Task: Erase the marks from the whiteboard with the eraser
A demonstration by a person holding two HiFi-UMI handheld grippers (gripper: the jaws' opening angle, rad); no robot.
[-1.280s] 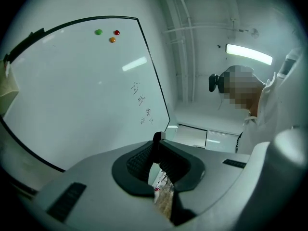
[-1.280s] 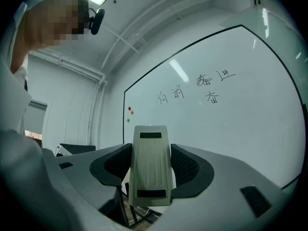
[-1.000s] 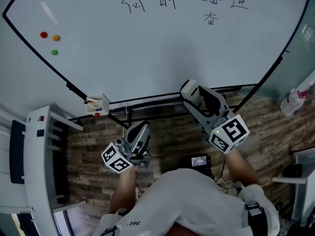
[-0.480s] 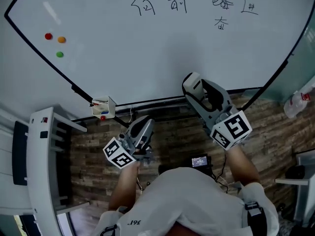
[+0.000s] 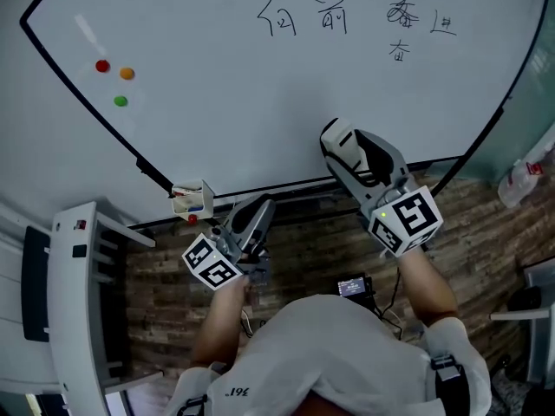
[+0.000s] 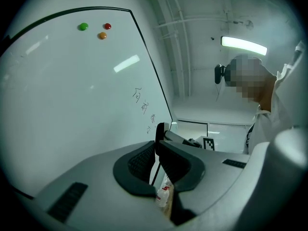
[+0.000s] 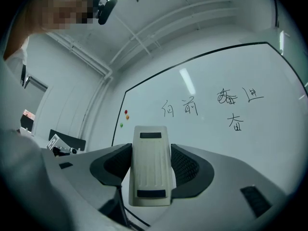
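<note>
**Eraser (image 7: 150,170) in your right gripper (image 5: 351,159), facing the whiteboard (image 5: 260,120)**

Your right gripper was closed on the eraser; its own view showed the pads pressing both long sides, while the head view gave only a white end below the marks (image 5: 347,20); neither view told whether it touched the board; your left gripper (image 6: 156,150) had its jaws together on nothing, plain only in its own view; the head view alone showed a box (image 5: 192,199) at the board's lower edge.
</note>
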